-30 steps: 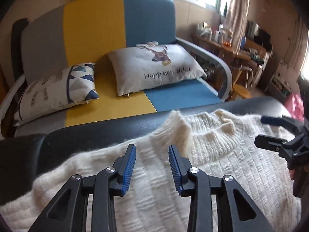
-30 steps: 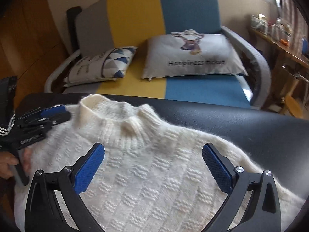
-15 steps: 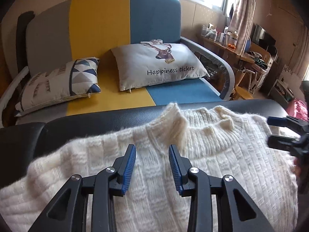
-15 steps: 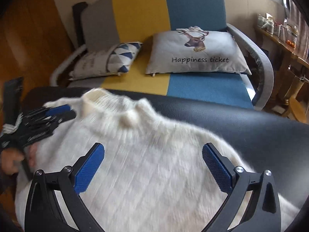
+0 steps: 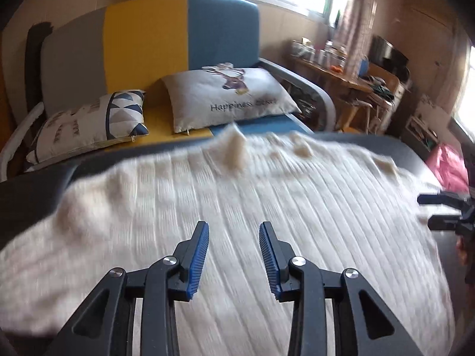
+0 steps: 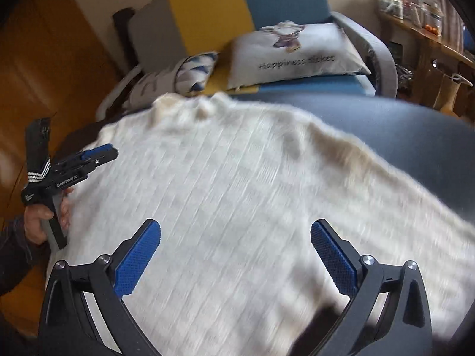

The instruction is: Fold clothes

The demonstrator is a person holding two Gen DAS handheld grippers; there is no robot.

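A cream knit sweater (image 5: 267, 192) lies spread flat on a dark padded table (image 5: 29, 195), its collar (image 5: 237, 148) at the far edge. My left gripper (image 5: 234, 225) hovers over the sweater's body, jaws partly apart, with nothing between them. In the right wrist view the sweater (image 6: 237, 163) fills the middle. My right gripper (image 6: 236, 227) stands wide open above it and holds nothing. The left gripper (image 6: 101, 155) also shows there at the sweater's left edge, held by a hand (image 6: 38, 216). The right gripper (image 5: 430, 210) shows at the left wrist view's right edge.
Behind the table stands a grey, yellow and blue sofa (image 5: 148, 44) with a triangle-patterned cushion (image 5: 89, 124) and a deer cushion (image 5: 228, 98). A cluttered wooden desk (image 5: 350, 80) and a pink bag (image 5: 448, 166) are at the right. Bare table (image 6: 400, 136) lies right of the sweater.
Both grippers have drawn back from the collar toward the sweater's lower body, so more of the knit shows ahead of them. Neither gripper's jaw spacing has changed.
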